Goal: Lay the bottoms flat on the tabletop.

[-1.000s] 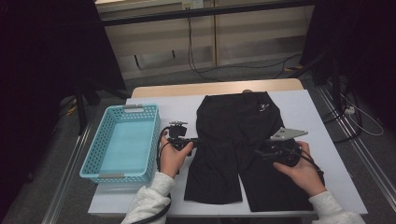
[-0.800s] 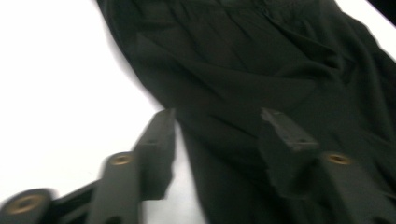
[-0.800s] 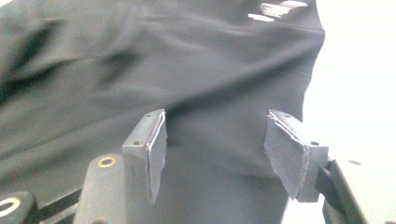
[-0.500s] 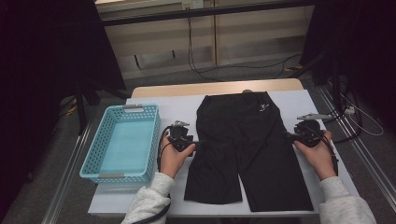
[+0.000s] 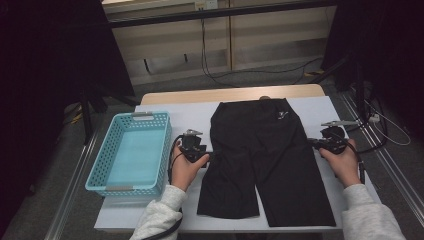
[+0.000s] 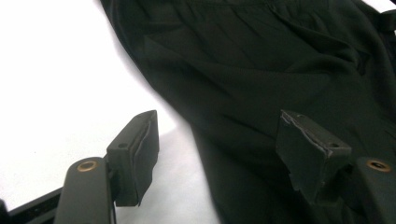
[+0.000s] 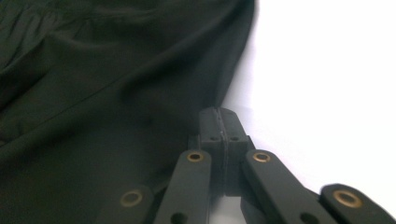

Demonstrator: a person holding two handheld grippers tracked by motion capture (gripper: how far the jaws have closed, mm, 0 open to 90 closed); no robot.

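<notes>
Fingers, high view: left gripper (image 5: 207, 156) sits at the left edge of the black shorts (image 5: 265, 160), its fingers released; right gripper (image 5: 314, 143) sits at the shorts' right edge, its fingers clenched.
Shorts, high view: spread flat on the white counter (image 5: 192, 120), waistband at the far side, both legs toward the person; a small white logo (image 5: 283, 115) shows near the waistband.
Basket, high view: light blue basket (image 5: 131, 152) stands on the counter's left part, just beside the left hand (image 5: 184, 169) and apart from the shorts.
Hands, high view: each hand holds its gripper; right hand (image 5: 341, 162) rests off the shorts' right edge, with a grey sleeve (image 5: 367, 217) behind it.
Fingers, left gripper view: left fingers (image 6: 140, 154) stand wide apart and have just been opening; one lies over bare white counter, the other over the dark cloth, with the shorts' edge running between them and neither pad pressing on it.
Fingers, right gripper view: right fingers (image 7: 219, 128) have just been closing and now meet pad to pad right at the shorts' side edge, where cloth borders white counter; whether a fold of cloth is pinched between them I cannot tell.
</notes>
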